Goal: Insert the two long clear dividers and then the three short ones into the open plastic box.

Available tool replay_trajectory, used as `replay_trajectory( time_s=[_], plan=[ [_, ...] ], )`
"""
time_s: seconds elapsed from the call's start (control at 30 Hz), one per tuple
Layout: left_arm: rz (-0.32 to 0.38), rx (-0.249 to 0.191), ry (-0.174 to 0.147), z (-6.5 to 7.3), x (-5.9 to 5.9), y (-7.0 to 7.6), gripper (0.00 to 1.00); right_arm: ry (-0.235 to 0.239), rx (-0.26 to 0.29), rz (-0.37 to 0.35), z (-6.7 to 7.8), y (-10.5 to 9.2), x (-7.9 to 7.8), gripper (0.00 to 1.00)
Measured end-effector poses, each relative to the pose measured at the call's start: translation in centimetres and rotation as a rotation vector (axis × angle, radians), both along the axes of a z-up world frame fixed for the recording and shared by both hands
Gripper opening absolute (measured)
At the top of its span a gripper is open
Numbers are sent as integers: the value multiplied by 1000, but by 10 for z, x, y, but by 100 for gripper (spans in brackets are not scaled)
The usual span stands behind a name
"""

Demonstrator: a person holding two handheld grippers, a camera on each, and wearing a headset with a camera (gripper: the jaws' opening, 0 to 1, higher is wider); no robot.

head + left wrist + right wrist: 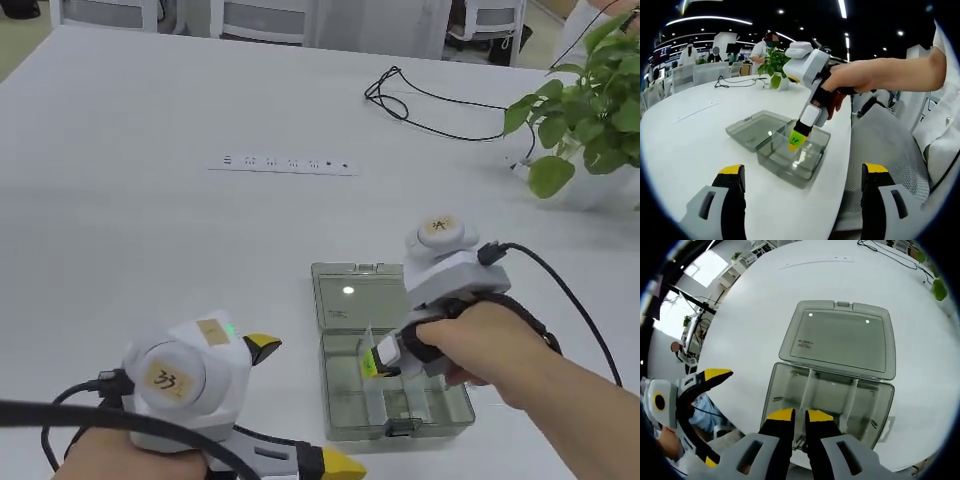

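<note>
Head view: the box (327,395) lies open on the bench (150,220), its lid (360,295) flat beyond the base. My right gripper (372,362) reaches down into the base, right beside an upright clear divider (367,340). My left gripper (305,405) hangs off to the left, jaws released and empty

Left gripper view: my own jaws are spread wide with nothing between them. Across from them, the right gripper's tip is inside the base

Right gripper view: the jaws are drawn nearly together over the near wall. A thin clear strip may be pinched there, but I cannot tell. Two dividers (808,390) stand in the base, running from the near wall toward the hinge; long or short, I cannot say

I judge a divider is being seated. To do it well I would keep the piece upright, line both ends up with their slots, and press straight down evenly. My left jaws could steady the box's wall so it does not slide
</note>
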State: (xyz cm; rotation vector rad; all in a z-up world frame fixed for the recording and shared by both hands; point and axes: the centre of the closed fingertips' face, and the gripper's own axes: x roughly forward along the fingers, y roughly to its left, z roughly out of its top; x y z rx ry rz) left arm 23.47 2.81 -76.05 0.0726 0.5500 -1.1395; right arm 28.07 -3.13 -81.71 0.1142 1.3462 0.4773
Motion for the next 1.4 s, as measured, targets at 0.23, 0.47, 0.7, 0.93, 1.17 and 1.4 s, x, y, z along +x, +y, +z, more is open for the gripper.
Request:
replay_trajectory(
  time_s=[0.23,0.47,0.7,0.93,1.17,1.4],
  plan=[
    [1,13,0,1,-1,0,99,-10,60,-26,-5,0,-1,11],
    [13,17,-1,4,-1,0,99,-25,93,-38,-8,1,-1,11],
    [32,21,-6,9,0,1,99,-59,142,-40,-6,1,-1,12],
    [56,33,-17,14,1,4,99,-82,186,-7,0,1,-6,16],
    [91,52,-24,18,1,10,98,-127,246,1,19,-1,-4,20],
    [137,61,-33,24,3,17,98,-180,295,38,40,-4,-6,23]
  ],
)
